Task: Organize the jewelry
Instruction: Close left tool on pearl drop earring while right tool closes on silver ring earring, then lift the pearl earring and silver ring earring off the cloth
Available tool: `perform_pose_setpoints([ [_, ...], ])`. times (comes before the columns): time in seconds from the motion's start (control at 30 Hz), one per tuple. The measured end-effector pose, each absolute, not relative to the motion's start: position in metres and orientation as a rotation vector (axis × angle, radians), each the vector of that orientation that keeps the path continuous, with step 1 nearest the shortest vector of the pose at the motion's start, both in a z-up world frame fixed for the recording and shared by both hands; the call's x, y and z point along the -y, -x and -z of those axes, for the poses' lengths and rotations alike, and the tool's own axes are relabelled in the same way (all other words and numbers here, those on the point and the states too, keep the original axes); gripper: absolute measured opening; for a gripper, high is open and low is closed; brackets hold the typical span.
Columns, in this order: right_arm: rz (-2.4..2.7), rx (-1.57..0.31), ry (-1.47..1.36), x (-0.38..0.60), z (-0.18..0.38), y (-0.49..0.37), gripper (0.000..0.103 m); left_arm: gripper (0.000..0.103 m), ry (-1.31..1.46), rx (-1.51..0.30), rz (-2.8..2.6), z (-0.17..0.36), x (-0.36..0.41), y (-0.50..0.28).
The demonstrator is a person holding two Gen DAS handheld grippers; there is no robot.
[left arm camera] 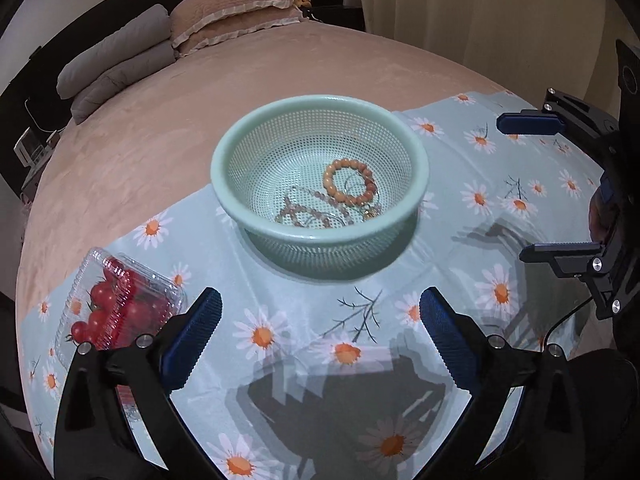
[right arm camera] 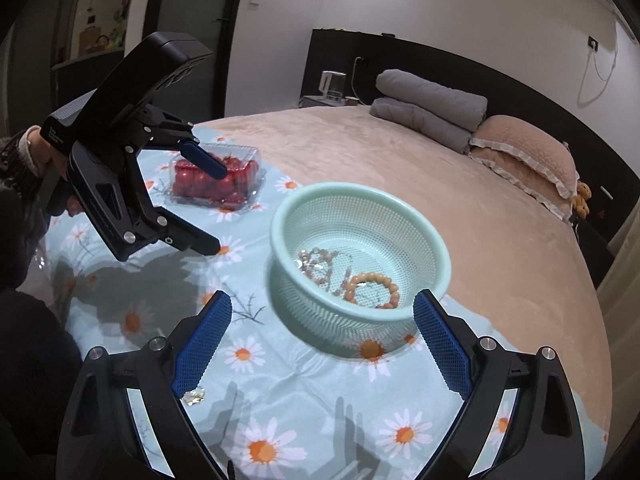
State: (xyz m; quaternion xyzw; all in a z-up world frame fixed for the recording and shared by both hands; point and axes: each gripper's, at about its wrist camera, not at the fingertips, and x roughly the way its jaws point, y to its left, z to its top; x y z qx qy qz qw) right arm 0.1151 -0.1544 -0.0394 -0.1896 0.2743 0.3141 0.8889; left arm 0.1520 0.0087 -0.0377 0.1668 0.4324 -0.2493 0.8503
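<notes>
Left gripper [left arm camera: 320,332]: jaws spread wide, nothing between them; fingers [left arm camera: 198,332] black and angular with blue ribbed pads, silver screw heads at the joints; below lies only the pale blue daisy-print cloth [left arm camera: 280,320], creased, thin, with orange-centred white flowers and dark twig motifs. Right gripper [right arm camera: 322,340]: jaws likewise wide apart and empty; its blue pads show a fine mesh texture; a small pale glinting piece [right arm camera: 195,396], too small to identify, lies on the cloth just beside the left-hand pad. No writing can be read; faint lettering on the left gripper's black housing is illegible.

Ahead of both stands the round mint-green perforated plastic basket [left arm camera: 248,140], smooth rolled rim, grid-holed wall; inside it, the orange round-bead bracelet [left arm camera: 350,182] rests beside a tangle of pale pinkish bead strands [left arm camera: 304,210] and thin chain. Further left, the clear ribbed plastic clamshell of red cherry tomatoes [left arm camera: 116,300], lid closed. Beyond, a plush pink bedspread [left arm camera: 160,140], folded grey quilts [left arm camera: 116,60], frilled quilted pink pillows [left arm camera: 236,8].
</notes>
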Motion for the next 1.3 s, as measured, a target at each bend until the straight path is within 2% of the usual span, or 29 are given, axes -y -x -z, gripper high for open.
perform_pose_setpoints([
  [0.27, -0.758, -0.674, 0.402, 0.146, 0.078, -0.084, 0.086, 0.097, -0.444, -0.946, 0.621, 0.075, 0.012, -0.107],
  [0.33, -0.784, -0.702, 0.433, 0.142, 0.092, -0.078, 0.083, 0.097, -0.467, -0.959, 0.658, 0.086, 0.017, -0.100],
  [0.4, -0.812, -0.751, 0.446, 0.139, 0.106, -0.076, 0.069, 0.097, -0.485, -0.973, 0.701, 0.096, 0.022, -0.093],
  [0.53, -0.843, -0.797, 0.440, 0.134, 0.127, -0.074, 0.066, 0.096, -0.502, -0.966, 0.778, 0.111, 0.029, -0.081],
  [0.63, -0.870, -0.810, 0.463, 0.124, 0.136, -0.072, 0.060, 0.088, -0.536, -0.995, 0.835, 0.127, 0.036, -0.072],
  [0.7, -0.871, -0.832, 0.503, 0.118, 0.143, -0.072, 0.046, 0.085, -0.550, -1.000, 0.838, 0.134, 0.040, -0.071],
  [0.8, -0.868, -0.828, 0.506, 0.114, 0.146, -0.073, 0.040, 0.068, -0.516, -0.995, 0.833, 0.132, 0.041, -0.078],
  [0.83, -0.866, -0.833, 0.502, 0.114, 0.145, -0.074, 0.036, 0.059, -0.510, -0.997, 0.828, 0.131, 0.041, -0.081],
  [0.87, -0.866, -0.838, 0.499, 0.114, 0.146, -0.074, 0.027, 0.049, -0.507, -0.998, 0.827, 0.130, 0.040, -0.084],
  [0.9, -0.862, -0.846, 0.498, 0.116, 0.146, -0.074, 0.019, 0.045, -0.504, -1.000, 0.827, 0.130, 0.041, -0.084],
  [0.93, -0.858, -0.854, 0.493, 0.117, 0.145, -0.076, 0.018, 0.036, -0.502, -1.005, 0.833, 0.130, 0.042, -0.084],
  [0.97, -0.856, -0.864, 0.483, 0.119, 0.145, -0.076, 0.018, 0.022, -0.504, -1.003, 0.841, 0.130, 0.043, -0.083],
  [1.03, -0.851, -0.889, 0.461, 0.122, 0.144, -0.078, 0.018, 0.004, -0.504, -1.021, 0.871, 0.130, 0.045, -0.079],
  [1.3, -0.808, -0.891, 0.427, 0.143, 0.129, -0.073, 0.017, 0.004, -0.449, -1.061, 0.891, 0.127, 0.049, -0.086],
])
